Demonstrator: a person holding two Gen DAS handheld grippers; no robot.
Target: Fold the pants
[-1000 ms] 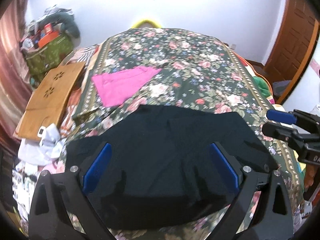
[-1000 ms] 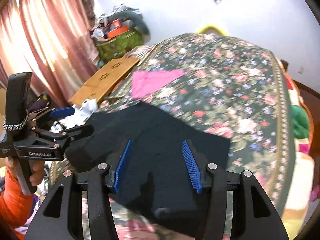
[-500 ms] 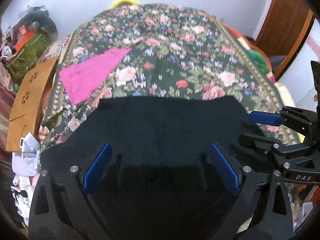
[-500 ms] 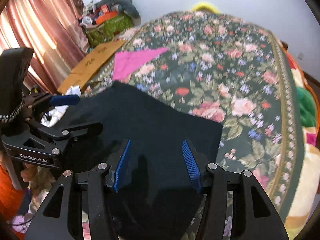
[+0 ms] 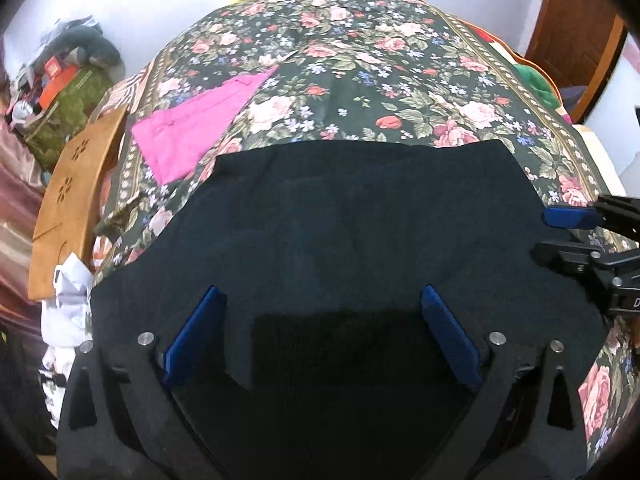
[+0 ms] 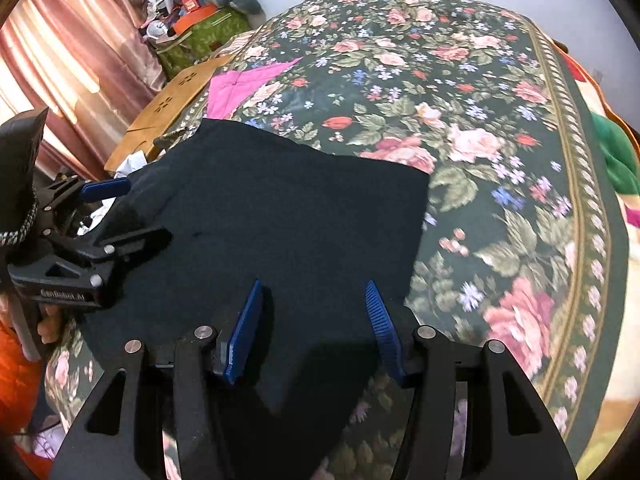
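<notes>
A floral bedspread [image 5: 360, 60] is covering the bed, and the dark pants [image 5: 340, 232] are lying spread flat on its near part. A pink cloth [image 5: 192, 136] is lying farther back toward the left edge, clear of the pants. A wooden board [image 5: 76, 200] is leaning beside the bed. The left gripper [image 5: 320, 332] is hanging over the pants with its jaws standing wide, gripping nothing. The right gripper [image 6: 312, 328] is hanging over the pants' near right corner, jaws partly apart, also gripping nothing.
</notes>
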